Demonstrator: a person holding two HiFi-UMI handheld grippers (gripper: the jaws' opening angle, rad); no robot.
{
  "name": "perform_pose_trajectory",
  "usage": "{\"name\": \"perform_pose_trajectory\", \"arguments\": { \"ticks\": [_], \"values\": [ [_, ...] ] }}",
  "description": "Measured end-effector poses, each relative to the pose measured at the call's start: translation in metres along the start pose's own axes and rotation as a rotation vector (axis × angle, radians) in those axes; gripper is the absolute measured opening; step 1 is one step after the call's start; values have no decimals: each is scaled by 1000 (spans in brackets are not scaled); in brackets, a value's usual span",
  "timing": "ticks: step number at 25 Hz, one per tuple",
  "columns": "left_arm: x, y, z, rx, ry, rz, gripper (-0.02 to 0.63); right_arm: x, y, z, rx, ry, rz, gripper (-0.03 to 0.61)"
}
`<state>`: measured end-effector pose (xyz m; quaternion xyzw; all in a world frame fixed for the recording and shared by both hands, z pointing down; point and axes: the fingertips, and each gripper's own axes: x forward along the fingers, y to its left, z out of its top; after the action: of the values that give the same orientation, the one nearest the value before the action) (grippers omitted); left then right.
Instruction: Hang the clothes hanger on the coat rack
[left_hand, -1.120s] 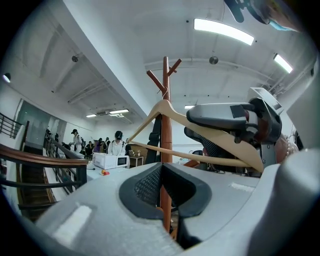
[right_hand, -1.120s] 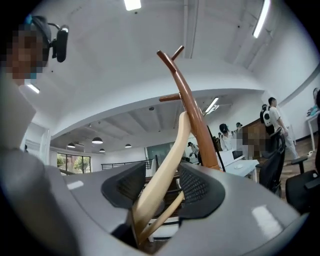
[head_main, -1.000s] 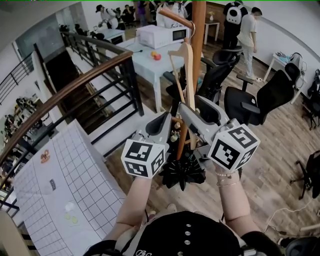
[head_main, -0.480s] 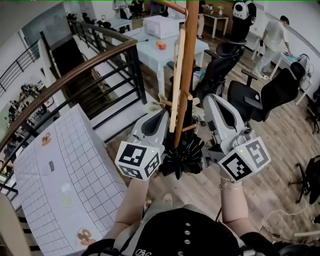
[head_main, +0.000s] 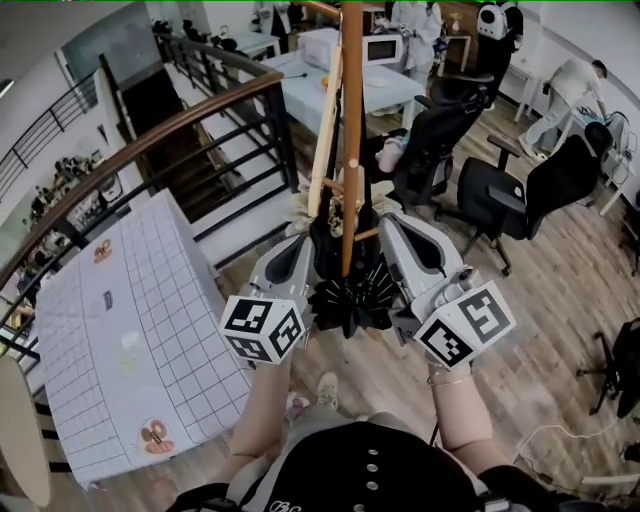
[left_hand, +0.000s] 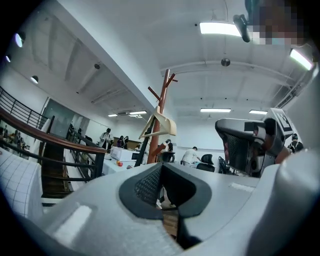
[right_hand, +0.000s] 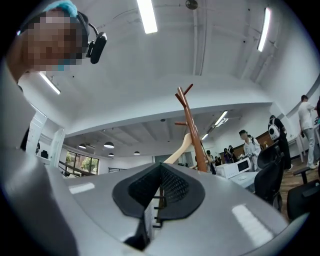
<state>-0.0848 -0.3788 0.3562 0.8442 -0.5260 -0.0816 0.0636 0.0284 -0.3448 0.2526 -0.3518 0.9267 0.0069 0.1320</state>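
Looks steeply down from the head onto the coat rack (head_main: 350, 150), a brown pole rising from a black spoked base (head_main: 350, 305); finds the clothes hanger (head_main: 325, 140), pale wood, hanging close along the pole's left side, its top cut off by the frame; places the left tool (head_main: 298, 250) just left of the pole and the right tool (head_main: 392, 232) just right of it, both low and near the base; takes in a gridded white counter (head_main: 130, 330) at left, a stair railing (head_main: 200, 120) beyond it and black office chairs (head_main: 440, 130) at right.

Peers along the left tool (left_hand: 161, 167); keeps its jaws together at the tips with nothing between; sets the clothes hanger (left_hand: 161, 122) high on a peg of the coat rack (left_hand: 156, 142), well beyond the jaws.

Peers along the right tool (right_hand: 160, 167); catches its jaws just closing, now pressed together on nothing; shows the clothes hanger (right_hand: 181, 149) slanting off the coat rack (right_hand: 192, 135), apart from the tool.
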Motion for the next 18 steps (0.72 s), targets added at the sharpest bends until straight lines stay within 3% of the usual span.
{"name": "perform_pose_trajectory", "arguments": {
  "ticks": [8, 12, 18],
  "values": [
    [-35, -65, -34, -7, 56, 1, -2, -49, 24, -46, -14, 121, 58, 0],
    [-40, -97, -43, 4, 70, -28, -2, -77, 19, -52, -16, 140, 48, -2],
    [-42, -136, -53, -58, 78, -98, -2, -109, 19, -48, -10, 152, 60, 0]
  ]
}}
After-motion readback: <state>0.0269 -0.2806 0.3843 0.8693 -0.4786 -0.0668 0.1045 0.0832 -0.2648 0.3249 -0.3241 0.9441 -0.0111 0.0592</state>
